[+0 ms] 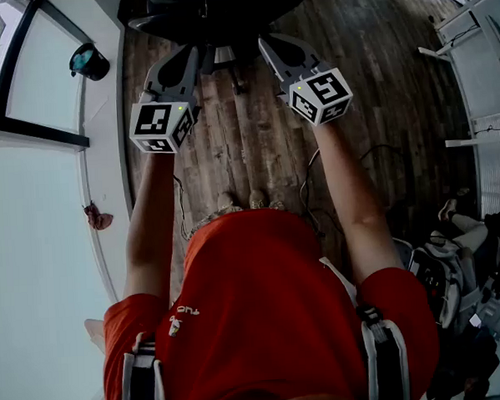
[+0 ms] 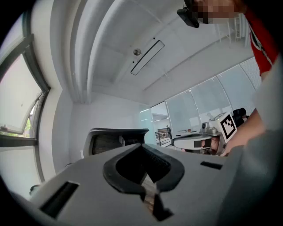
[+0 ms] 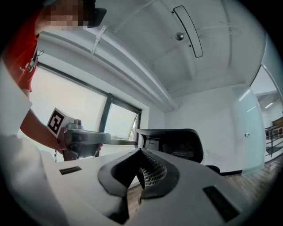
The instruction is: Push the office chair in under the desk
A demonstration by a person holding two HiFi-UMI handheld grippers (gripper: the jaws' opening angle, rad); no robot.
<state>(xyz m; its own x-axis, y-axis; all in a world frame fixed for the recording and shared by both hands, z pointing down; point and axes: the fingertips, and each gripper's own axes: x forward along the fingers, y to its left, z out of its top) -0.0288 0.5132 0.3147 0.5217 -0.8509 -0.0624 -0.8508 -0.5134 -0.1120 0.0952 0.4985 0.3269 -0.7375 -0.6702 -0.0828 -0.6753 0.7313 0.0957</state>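
Note:
A black office chair (image 1: 215, 13) stands at the far edge of the head view on a wooden floor. Its mesh backrest (image 2: 117, 139) shows ahead in the left gripper view, and the same backrest (image 3: 177, 141) in the right gripper view. My left gripper (image 1: 192, 52) and right gripper (image 1: 264, 42) are held side by side, both pointing at the chair and just short of it. The jaws of the left gripper (image 2: 142, 150) are shut with nothing in them. Those of the right gripper (image 3: 140, 152) are shut and empty too.
A white window ledge (image 1: 33, 206) runs along the left, with a dark round pot (image 1: 88, 61) on it. A white desk (image 1: 485, 57) stands at the right. Cables (image 1: 315, 175) lie on the floor by my feet. Bags (image 1: 454, 259) sit at the lower right.

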